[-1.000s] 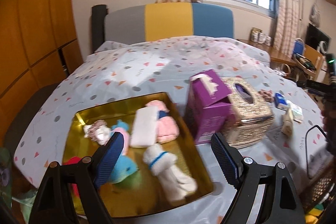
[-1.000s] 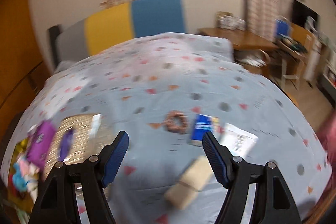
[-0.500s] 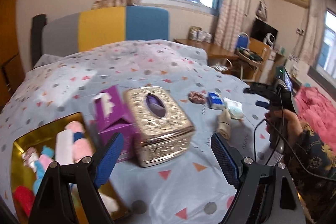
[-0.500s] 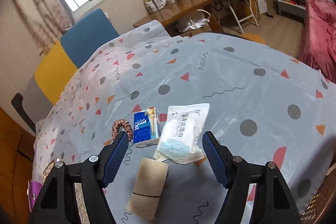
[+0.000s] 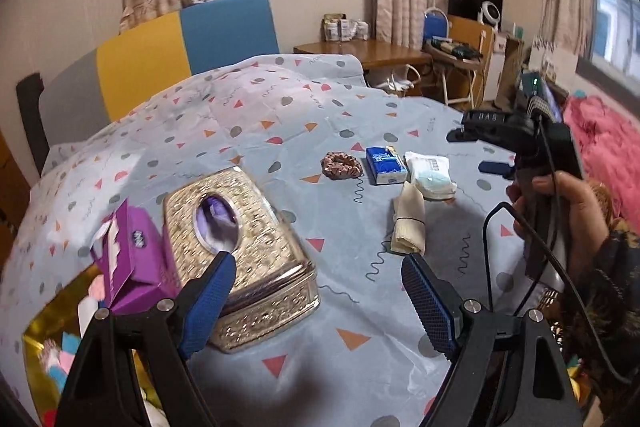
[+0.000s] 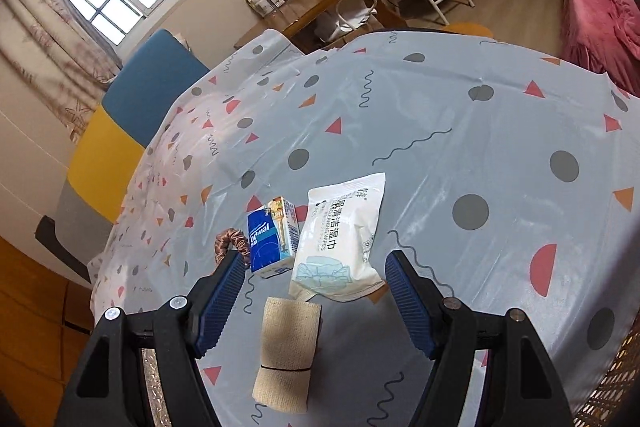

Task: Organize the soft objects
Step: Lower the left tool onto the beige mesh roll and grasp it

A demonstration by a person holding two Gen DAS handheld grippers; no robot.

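Bandage roll (image 6: 287,351), beige with a dark band around it, lies on the patterned table (image 6: 460,131) between the spread fingers of the right tool (image 6: 316,301), whose blue pads stand wide apart and touch nothing. Just beyond the roll lie a white wipes packet (image 6: 340,239), a blue tissue pack (image 6: 270,239) beside it, and a brown scrunchie (image 6: 226,245) partly hidden behind the tool's left pad. From the left wrist camera the same four things form a small cluster well out on the table, with the right tool (image 5: 486,153) above them, gripped by a hand (image 5: 568,211). The left tool (image 5: 316,301) is also wide, empty, above bare cloth. Near its left finger sits an ornate silver tissue box (image 5: 248,251), touching a purple tissue carton (image 5: 132,259) that leans over the edge of a gold tray (image 5: 36,343) holding soft toys, too blurred to tell apart.
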